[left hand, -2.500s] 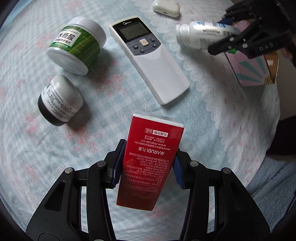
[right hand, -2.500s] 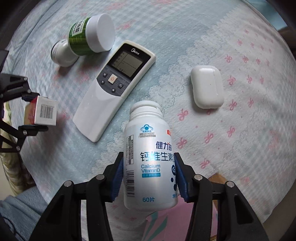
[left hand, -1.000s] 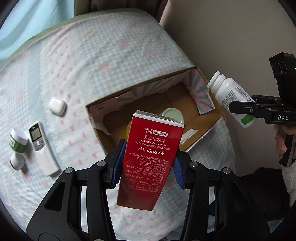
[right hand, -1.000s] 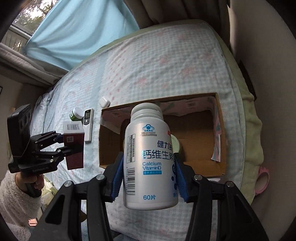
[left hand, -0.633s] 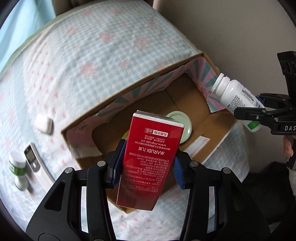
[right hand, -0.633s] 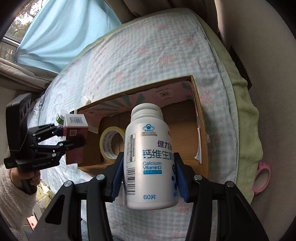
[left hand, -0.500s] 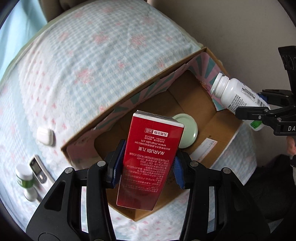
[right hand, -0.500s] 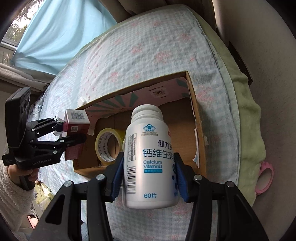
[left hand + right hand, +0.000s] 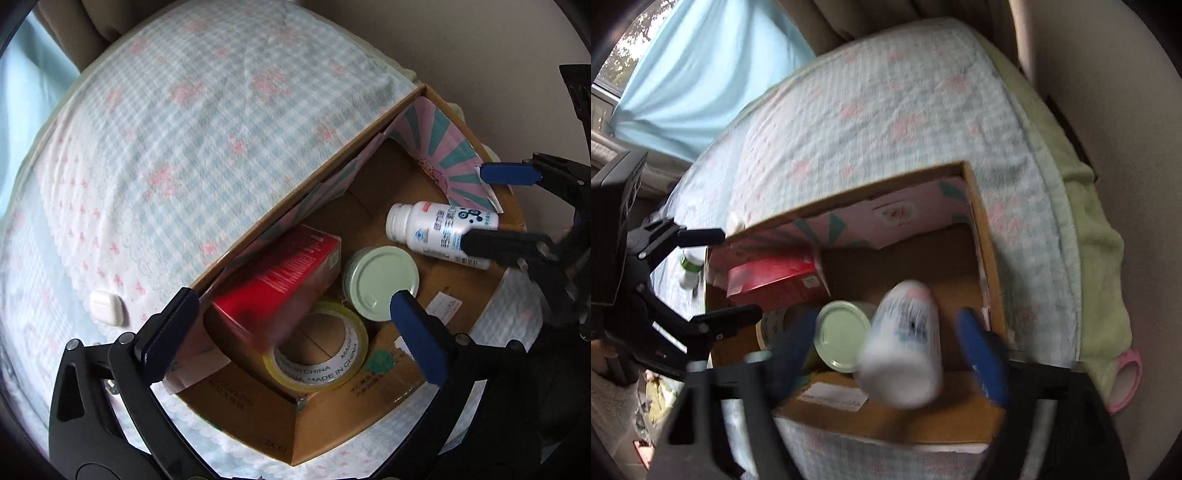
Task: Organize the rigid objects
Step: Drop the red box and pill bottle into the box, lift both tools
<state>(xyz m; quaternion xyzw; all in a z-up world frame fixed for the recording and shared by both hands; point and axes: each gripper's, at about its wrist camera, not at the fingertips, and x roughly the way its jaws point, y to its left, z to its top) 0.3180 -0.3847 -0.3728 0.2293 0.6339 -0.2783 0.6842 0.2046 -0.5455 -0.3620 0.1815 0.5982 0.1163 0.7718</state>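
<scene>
A cardboard box (image 9: 332, 424) sits on the bed. The red carton (image 9: 280, 280) lies inside it by the left wall, blurred; it also shows in the right wrist view (image 9: 775, 280). The white calcium bottle (image 9: 439, 232) lies inside near the right wall, blurred in the right wrist view (image 9: 905, 343). My left gripper (image 9: 295, 332) is open and empty above the box. My right gripper (image 9: 886, 354) is open above the bottle; it also shows in the left wrist view (image 9: 491, 210).
Inside the box are a jar with a pale green lid (image 9: 380, 284) and a roll of yellow tape (image 9: 317, 350). A white earbud case (image 9: 106, 307) lies on the checked bedspread left of the box. A green-label bottle (image 9: 691, 264) lies beyond it.
Both grippers have opened over the box. The red carton has dropped from the left one and the white bottle from the right one into the box.
</scene>
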